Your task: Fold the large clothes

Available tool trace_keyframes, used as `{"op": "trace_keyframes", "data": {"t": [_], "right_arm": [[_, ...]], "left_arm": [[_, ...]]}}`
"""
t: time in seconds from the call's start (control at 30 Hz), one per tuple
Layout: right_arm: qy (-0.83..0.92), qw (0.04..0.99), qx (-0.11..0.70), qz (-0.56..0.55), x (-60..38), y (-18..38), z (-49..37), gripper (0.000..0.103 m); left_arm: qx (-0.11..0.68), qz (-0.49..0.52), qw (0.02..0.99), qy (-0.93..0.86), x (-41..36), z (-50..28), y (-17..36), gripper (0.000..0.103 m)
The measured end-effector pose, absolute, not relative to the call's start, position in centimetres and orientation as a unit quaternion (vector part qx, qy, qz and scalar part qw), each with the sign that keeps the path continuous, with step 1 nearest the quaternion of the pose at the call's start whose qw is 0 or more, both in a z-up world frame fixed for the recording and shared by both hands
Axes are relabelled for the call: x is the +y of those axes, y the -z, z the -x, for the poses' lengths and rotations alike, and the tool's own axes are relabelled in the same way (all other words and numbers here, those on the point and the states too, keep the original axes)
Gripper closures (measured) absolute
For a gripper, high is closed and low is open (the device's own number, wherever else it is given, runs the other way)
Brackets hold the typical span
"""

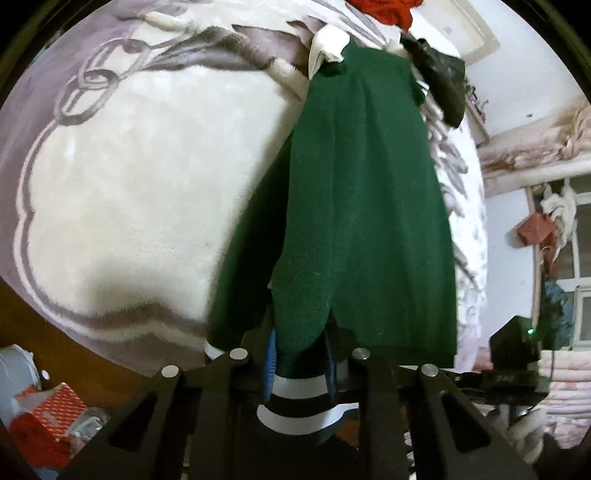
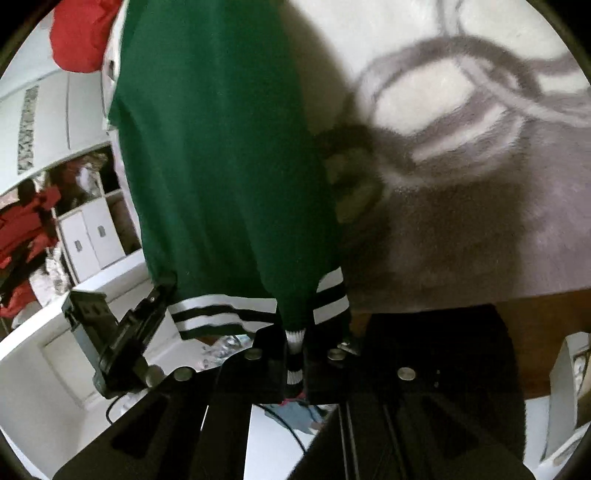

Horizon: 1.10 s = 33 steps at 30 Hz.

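Above the blanket (image 1: 129, 192), we are holding the green sweater (image 1: 362, 206) up by its striped hem, left tool (image 1: 299, 363) and right tool (image 2: 295, 356) both clamped on it. Thick knit could be slipping loose, we judge.

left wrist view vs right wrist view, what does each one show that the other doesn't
Only the left wrist view shows the red and white box and the window. Only the right wrist view shows the white cabinets. Both show the green sweater with its striped hem clamped in the left gripper and the right gripper, the red garment and the grey and white blanket.
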State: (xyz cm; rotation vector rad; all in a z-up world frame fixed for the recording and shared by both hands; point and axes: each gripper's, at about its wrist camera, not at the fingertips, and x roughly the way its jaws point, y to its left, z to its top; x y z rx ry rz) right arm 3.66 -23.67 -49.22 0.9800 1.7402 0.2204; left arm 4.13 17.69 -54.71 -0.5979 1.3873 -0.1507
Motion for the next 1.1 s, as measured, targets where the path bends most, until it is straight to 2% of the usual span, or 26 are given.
{"op": "trace_keyframes", "data": {"t": [0.1,0.23,0.33,0.43,0.5,0.53,0.57,0.6,0.63,0.67,0.87,1.0,1.03,1.1], "right_arm": [[-0.099,0.542,0.732,-0.402,-24.7,48.9,-3.2,0.098],[-0.059,0.523,0.757,-0.387,-19.9,54.5,-3.9,0.098],[-0.055,0.501,0.762,-0.407,-19.9,57.2,-3.9,0.098],[-0.093,0.508,0.768,-0.380,-19.9,56.2,-4.2,0.097],[-0.124,0.502,0.765,-0.383,-19.8,55.5,-4.5,0.088],[-0.139,0.504,0.763,-0.381,-20.4,54.9,-4.5,0.075],[-0.144,0.511,0.758,-0.379,-20.8,54.6,-4.6,0.057],[-0.151,0.521,0.751,-0.376,-21.7,54.3,-4.6,0.047],[-0.161,0.530,0.741,-0.379,-23.2,54.4,-4.4,0.033],[-0.173,0.538,0.730,-0.384,-23.8,54.7,-4.7,0.027],[-0.230,0.493,0.702,-0.459,-21.7,60.1,-7.5,0.024],[-0.257,0.479,0.686,-0.484,-18.0,62.0,-9.2,0.022],[-0.251,0.481,0.686,-0.484,-17.2,62.2,-9.5,0.024],[-0.234,0.490,0.686,-0.484,-15.9,62.0,-9.7,0.036]], "left_arm": [[0.653,0.257,0.711,0.052,17.9,-3.9,58.0,0.085],[0.674,0.257,0.692,0.034,17.6,-3.4,62.6,0.084],[0.676,0.249,0.692,0.035,17.4,-4.1,62.2,0.082],[0.680,0.264,0.682,0.050,17.8,-4.2,61.0,0.076],[0.677,0.293,0.672,0.070,18.5,-4.5,60.2,0.074],[0.672,0.305,0.670,0.081,18.6,-4.5,59.8,0.067],[0.667,0.311,0.671,0.093,19.0,-4.5,59.6,0.051],[0.665,0.313,0.671,0.099,19.6,-4.2,59.8,0.042],[0.664,0.317,0.669,0.104,19.8,-4.5,60.2,0.032],[0.665,0.320,0.666,0.108,19.9,-4.5,60.7,0.032],[0.663,0.343,0.653,0.127,18.6,-6.3,65.0,0.031],[0.652,0.335,0.668,0.129,18.3,-7.4,65.3,0.029],[0.648,0.330,0.673,0.132,18.6,-7.3,65.1,0.029],[0.639,0.316,0.688,0.135,19.1,-6.6,64.3,0.029]]}}
